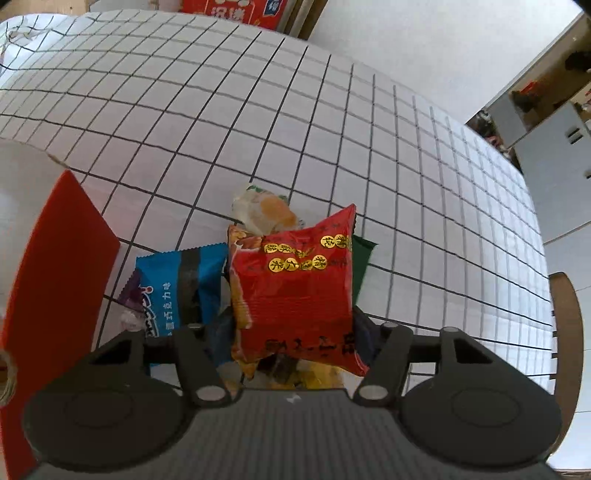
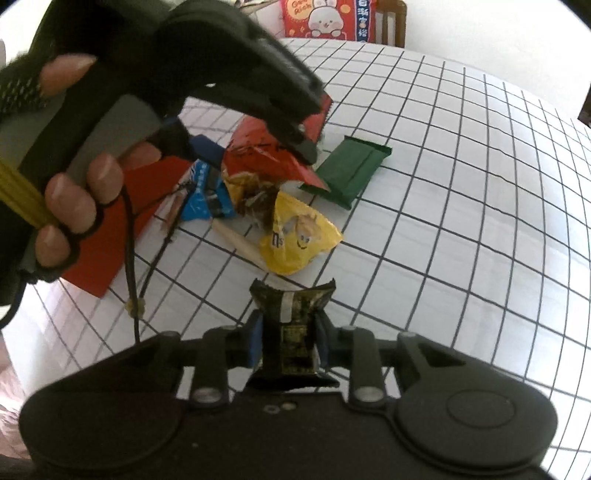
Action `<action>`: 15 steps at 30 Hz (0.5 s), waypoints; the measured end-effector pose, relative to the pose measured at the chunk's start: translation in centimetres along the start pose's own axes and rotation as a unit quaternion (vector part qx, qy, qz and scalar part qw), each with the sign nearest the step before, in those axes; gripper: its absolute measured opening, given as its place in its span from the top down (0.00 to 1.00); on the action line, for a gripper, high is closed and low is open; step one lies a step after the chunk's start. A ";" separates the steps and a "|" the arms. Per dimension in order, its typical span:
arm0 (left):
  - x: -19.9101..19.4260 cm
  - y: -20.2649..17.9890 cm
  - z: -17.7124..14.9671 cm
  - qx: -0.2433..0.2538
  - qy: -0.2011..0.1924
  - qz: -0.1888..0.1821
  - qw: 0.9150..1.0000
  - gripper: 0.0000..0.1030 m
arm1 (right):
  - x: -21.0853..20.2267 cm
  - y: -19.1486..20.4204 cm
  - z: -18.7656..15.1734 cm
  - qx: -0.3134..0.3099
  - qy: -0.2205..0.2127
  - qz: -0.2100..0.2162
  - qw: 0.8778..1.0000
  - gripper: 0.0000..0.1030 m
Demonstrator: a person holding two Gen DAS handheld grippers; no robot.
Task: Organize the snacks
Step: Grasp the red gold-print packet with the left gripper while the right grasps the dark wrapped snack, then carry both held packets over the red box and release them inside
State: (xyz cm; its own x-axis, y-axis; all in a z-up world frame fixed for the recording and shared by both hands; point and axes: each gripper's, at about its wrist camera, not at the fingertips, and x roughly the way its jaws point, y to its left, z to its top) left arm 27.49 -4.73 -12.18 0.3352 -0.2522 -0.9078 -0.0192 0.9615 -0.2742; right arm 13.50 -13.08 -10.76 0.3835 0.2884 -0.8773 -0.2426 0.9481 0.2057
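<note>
The left tongs (image 1: 291, 332) pinch a red crinkly plastic snack packet with gold print (image 1: 295, 288), lifted clear of the heap below it; the right wrist view shows the same tongs (image 2: 306, 142) clamped on that packet (image 2: 258, 155) from above, held by a gloved hand (image 2: 70, 206). The right tongs (image 2: 288, 345) are pressed together on a small dark, gold-printed foil packet (image 2: 293, 314), which stands between their blue pads (image 2: 254, 343).

Taking the yellow plastic sweet bag with cartoon figures (image 2: 295, 236) as the landmark: the dark foil packet is nearer the right wrist camera than it, apart from it. A dark green flat foil bar (image 2: 349, 171) lies on the desk (image 2: 461, 221) beyond the yellow bag and to its right. A blue-and-white wrapped bar (image 2: 205, 199) lies to its left, and the red packet hangs above and behind it. A flat red card sheet (image 2: 122, 221) lies farther left on the white, black-gridded desk cloth. A red printed box (image 2: 328, 18) stands at the far edge of the desk, well beyond the yellow bag.
</note>
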 end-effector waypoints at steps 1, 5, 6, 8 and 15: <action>-0.4 -0.1 -0.2 0.000 -0.002 -0.001 1.000 0.39 | -0.4 -0.2 -0.1 0.005 -0.004 0.001 1.000 0.74; -2.0 -0.3 -1.1 0.000 -0.010 -0.005 1.000 0.39 | -2.0 -1.0 -0.3 0.025 -0.019 0.009 0.999 0.74; -2.5 -0.5 -1.4 0.003 -0.013 -0.007 1.000 0.39 | -2.5 -1.1 -0.4 0.027 -0.024 0.011 0.999 0.74; -3.5 -1.0 -2.0 0.009 -0.021 -0.005 1.000 0.39 | -3.5 -1.2 -0.4 0.028 -0.033 0.013 0.999 0.74; -7.6 -1.7 -4.2 0.018 -0.046 0.002 0.999 0.39 | -7.0 -1.6 -0.2 0.032 -0.062 0.019 0.997 0.74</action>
State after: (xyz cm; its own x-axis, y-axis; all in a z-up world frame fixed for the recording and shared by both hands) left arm 21.02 -4.94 -6.18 0.4202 -0.2387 -0.8755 0.0120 0.9662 -0.2576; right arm 11.06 -16.65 -4.99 0.4840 0.3347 -0.8086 -0.2030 0.9417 0.2683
